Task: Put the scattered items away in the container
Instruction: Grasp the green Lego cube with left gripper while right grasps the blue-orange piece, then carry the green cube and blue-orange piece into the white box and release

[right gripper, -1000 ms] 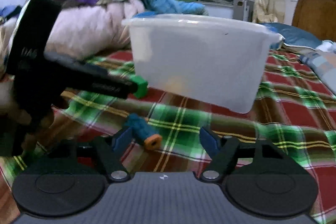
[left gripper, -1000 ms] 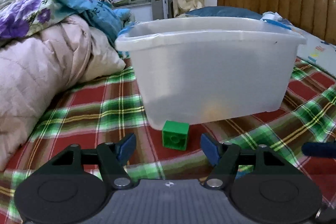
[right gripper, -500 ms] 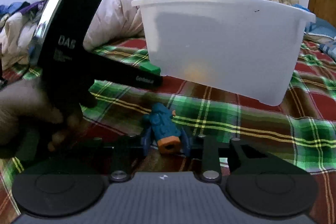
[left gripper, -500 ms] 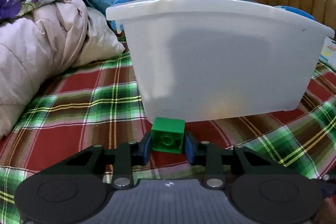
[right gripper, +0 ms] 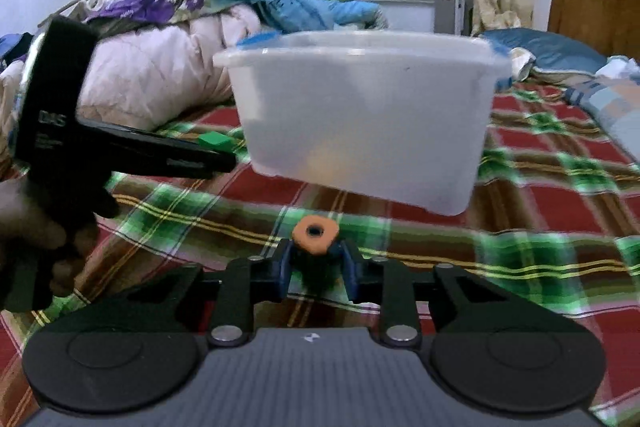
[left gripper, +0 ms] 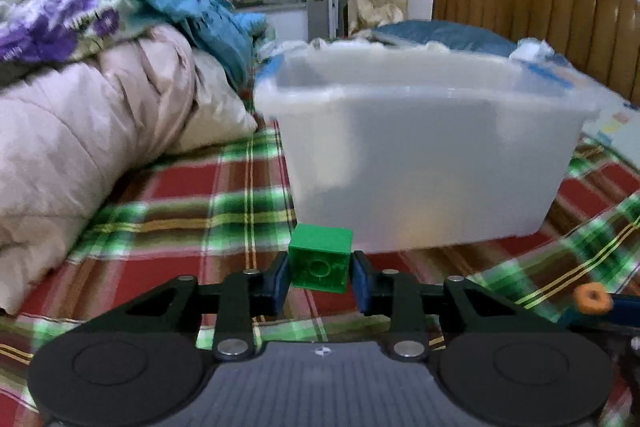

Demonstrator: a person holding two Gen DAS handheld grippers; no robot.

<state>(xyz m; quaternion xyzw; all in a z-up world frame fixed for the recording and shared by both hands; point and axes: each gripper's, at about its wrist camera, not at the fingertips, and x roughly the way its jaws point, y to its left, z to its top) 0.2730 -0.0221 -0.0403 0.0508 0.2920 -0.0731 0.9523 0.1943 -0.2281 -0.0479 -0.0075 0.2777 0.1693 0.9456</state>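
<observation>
Both grippers are gripping toys as I watch. On my left gripper (left gripper: 320, 277), the blue pads (left gripper: 280, 281) are pinching a green block (left gripper: 320, 259) from either side, holding it just ahead of the fingertips. Beyond the block, the translucent white container (left gripper: 424, 163) is sitting on the red-and-green plaid bedspread (left gripper: 192, 211). On my right gripper (right gripper: 315, 269), the pads are clamping a blue toy with an orange ring end (right gripper: 315, 233), and the container (right gripper: 360, 123) is standing ahead of it. Left of the container, a pink quilt (left gripper: 80, 139) is lying heaped.
</observation>
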